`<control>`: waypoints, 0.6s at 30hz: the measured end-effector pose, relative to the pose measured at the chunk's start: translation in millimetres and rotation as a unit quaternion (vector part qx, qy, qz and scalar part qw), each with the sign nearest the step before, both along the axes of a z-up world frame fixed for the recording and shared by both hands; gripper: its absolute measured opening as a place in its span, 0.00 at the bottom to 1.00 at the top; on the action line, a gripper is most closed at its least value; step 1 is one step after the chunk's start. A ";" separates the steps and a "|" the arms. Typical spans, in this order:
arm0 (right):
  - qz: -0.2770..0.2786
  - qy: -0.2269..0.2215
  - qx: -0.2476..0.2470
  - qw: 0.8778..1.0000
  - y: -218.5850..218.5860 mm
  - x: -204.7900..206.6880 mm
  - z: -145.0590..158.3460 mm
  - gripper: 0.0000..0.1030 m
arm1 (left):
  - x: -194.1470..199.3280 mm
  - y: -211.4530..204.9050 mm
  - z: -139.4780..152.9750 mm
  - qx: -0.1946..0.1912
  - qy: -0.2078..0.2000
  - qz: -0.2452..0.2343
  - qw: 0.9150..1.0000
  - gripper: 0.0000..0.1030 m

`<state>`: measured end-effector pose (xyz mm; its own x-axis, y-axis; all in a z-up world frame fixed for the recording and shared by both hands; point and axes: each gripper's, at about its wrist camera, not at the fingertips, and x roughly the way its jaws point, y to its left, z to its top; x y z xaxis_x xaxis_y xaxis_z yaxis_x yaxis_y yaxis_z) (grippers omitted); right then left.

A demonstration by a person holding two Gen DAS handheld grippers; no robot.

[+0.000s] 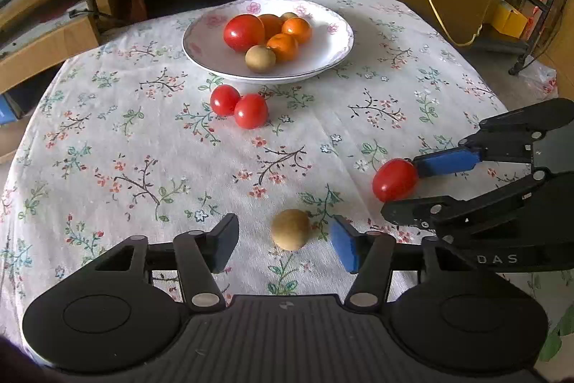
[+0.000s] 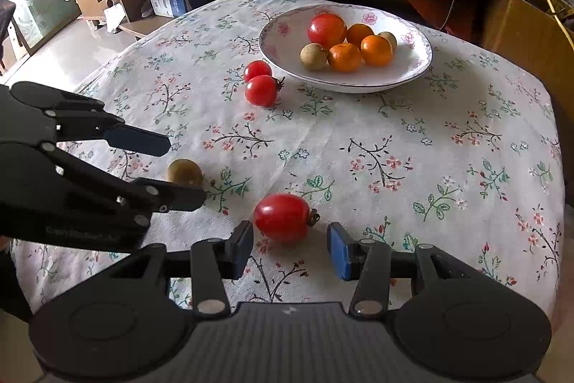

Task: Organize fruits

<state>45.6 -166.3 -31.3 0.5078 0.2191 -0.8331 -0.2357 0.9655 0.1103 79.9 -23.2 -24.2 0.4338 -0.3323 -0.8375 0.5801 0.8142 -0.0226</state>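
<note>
Left tongs (image 1: 283,241) wide open around the brown fruit (image 1: 290,228), right tongs (image 2: 290,248) wide open around the oval tomato (image 2: 282,217); neither grips yet. Close both gently, centred, so the round fruit cannot roll off the desk (image 2: 412,139). Beyond: two tomatoes (image 1: 238,106), then the bowl (image 1: 333,54)

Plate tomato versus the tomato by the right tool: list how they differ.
The plate tomato is round; the near tomato is oval. The plate tomato sits in the plate against oranges; the near tomato lies alone on the cloth between the open fingers of the right tool. The near tomato shows a dry stem; none shows on the plate one. Both are glossy red.
</note>
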 end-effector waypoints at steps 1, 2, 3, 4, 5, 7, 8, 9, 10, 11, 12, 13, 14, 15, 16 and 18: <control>-0.001 -0.001 0.001 1.000 -0.8 0.3 0.4 0.45 | 0.6 -1.0 -1.6 0.002 0.003 0.000 1.000 0.63; -0.002 -0.001 0.003 1.000 -1.7 0.8 0.6 0.45 | 0.6 -2.3 -3.3 0.004 0.005 -0.002 1.000 0.63; -0.003 -0.001 0.004 1.000 -2.6 1.5 0.7 0.45 | 0.3 -3.9 -4.9 0.007 0.006 -0.005 1.000 0.63; -0.005 -0.002 0.006 1.000 -3.3 1.9 1.1 0.45 | -0.2 -4.7 -5.7 0.008 0.006 -0.007 1.000 0.63; -0.006 -0.004 0.009 1.000 -4.0 2.1 1.6 0.45 | -0.7 -5.0 -6.4 0.008 0.007 -0.009 1.000 0.63; -0.005 -0.005 0.011 1.000 -4.2 3.6 2.2 0.45 | -2.0 -5.0 -6.6 0.009 0.005 -0.012 1.000 0.63; -0.005 -0.007 0.011 1.000 -3.5 4.4 2.2 0.45 | -2.0 -4.7 -6.6 0.009 0.004 -0.012 1.000 0.62; -0.003 -0.007 0.011 1.000 -2.3 5.8 2.2 0.45 | -1.4 -4.2 -6.6 0.009 0.004 -0.010 1.000 0.62; -0.002 -0.008 0.011 1.000 -1.4 6.9 2.2 0.45 | -0.7 -3.9 -6.4 0.009 0.004 -0.008 1.000 0.61; -0.003 -0.008 0.010 1.000 -0.4 8.1 2.1 0.45 | -0.3 -3.8 -6.5 0.010 0.003 -0.007 1.000 0.61; -0.003 -0.008 0.010 1.000 -0.2 8.9 1.6 0.45 | 0.0 -3.8 -6.4 0.011 0.002 -0.005 1.000 0.60; -0.003 -0.007 0.011 1.000 -0.2 9.5 1.2 0.45 | 0.3 -3.6 -6.4 0.012 0.002 -0.004 1.000 0.60; -0.004 -0.005 0.013 1.000 -0.4 10.0 0.6 0.45 | 0.4 -3.5 -6.5 0.013 0.001 -0.005 1.000 0.60; -0.004 -0.003 0.015 1.000 -0.6 10.2 -0.2 0.45 | 0.7 -3.8 -6.7 0.014 -0.001 -0.005 1.000 0.60; -0.004 -0.002 0.015 1.000 -0.6 10.2 -1.2 0.45 | 1.0 -4.1 -6.9 0.016 -0.003 -0.006 1.000 0.60; -0.003 -0.006 0.009 1.000 1.4 9.5 -1.0 0.45 | 1.2 -4.4 -7.3 0.018 -0.005 -0.007 1.000 0.60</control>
